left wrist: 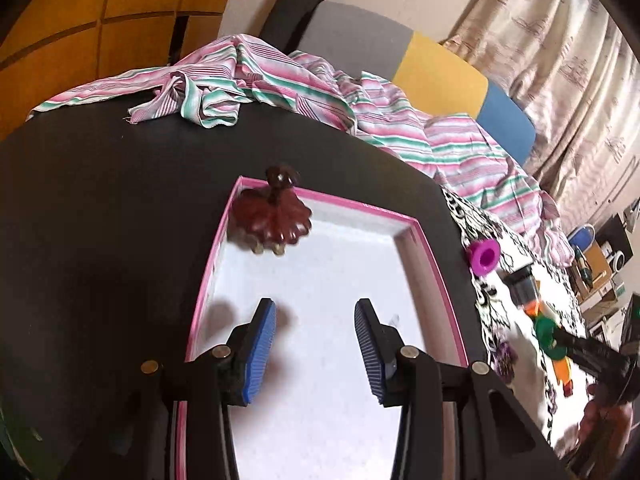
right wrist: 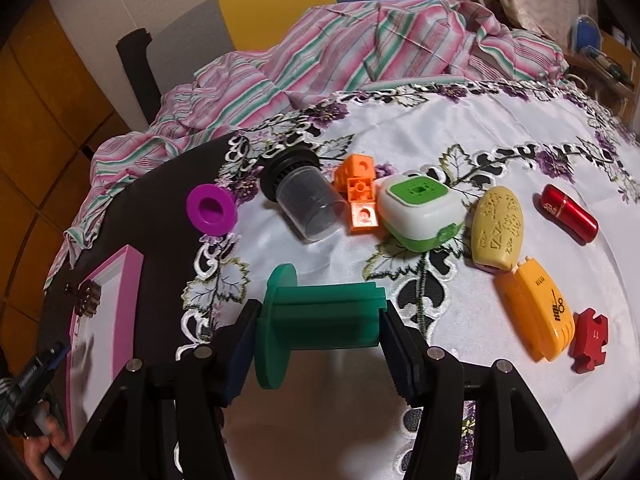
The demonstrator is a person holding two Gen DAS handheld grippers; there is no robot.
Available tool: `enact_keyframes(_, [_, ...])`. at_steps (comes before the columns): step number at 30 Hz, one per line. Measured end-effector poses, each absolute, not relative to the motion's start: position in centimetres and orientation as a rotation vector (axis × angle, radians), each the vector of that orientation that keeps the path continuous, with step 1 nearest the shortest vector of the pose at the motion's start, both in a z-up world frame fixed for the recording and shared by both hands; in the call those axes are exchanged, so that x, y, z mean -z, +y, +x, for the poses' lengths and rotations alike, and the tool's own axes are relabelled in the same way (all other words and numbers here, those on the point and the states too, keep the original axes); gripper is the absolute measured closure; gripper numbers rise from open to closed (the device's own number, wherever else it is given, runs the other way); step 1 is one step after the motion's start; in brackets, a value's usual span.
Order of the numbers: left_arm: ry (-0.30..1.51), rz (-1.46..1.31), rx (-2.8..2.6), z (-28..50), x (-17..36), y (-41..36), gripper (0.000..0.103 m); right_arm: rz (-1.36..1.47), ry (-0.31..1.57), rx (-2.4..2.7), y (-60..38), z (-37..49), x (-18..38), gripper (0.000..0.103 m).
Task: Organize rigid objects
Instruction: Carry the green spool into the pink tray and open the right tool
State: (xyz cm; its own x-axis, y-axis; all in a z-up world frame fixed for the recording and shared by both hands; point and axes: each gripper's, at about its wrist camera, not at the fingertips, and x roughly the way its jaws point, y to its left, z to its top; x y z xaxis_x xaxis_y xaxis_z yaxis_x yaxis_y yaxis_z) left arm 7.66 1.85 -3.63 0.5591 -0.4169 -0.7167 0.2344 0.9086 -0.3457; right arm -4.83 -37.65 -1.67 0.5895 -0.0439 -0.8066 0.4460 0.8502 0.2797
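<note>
The right gripper (right wrist: 320, 320) grasps the green spool (right wrist: 316, 316), likely bound for the pink tray (left wrist: 424, 240); the left gripper (left wrist: 316, 344) hovers there, fingers released.

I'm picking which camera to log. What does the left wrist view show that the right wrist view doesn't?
Only the left wrist: the open left gripper over the tray. Only the right wrist: the green box, yellow case, red tube, puzzle piece. Both: tray, brown clip, purple cap, and the green spool in the right gripper.
</note>
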Motion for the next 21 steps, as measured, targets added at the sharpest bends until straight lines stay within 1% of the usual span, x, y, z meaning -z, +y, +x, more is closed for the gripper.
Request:
enact_keyframes(4, [0.906,-0.201,0.412,6.5,3.6,1.9,0.062,0.420,0.868,0.255,-35.8,-4.6,0.6,0.044])
enact_keyframes(9, [0.911,-0.211,0.426,5.8,3.5,2.8,0.062,0.383,0.877,0.203,-32.8,-3.5,0.0,0.044])
enact_keyframes(21, [0.918,-0.216,0.438,4.8,3.5,4.2,0.062,0.250,0.854,-0.048,-21.1,2.8,-2.6,0.044])
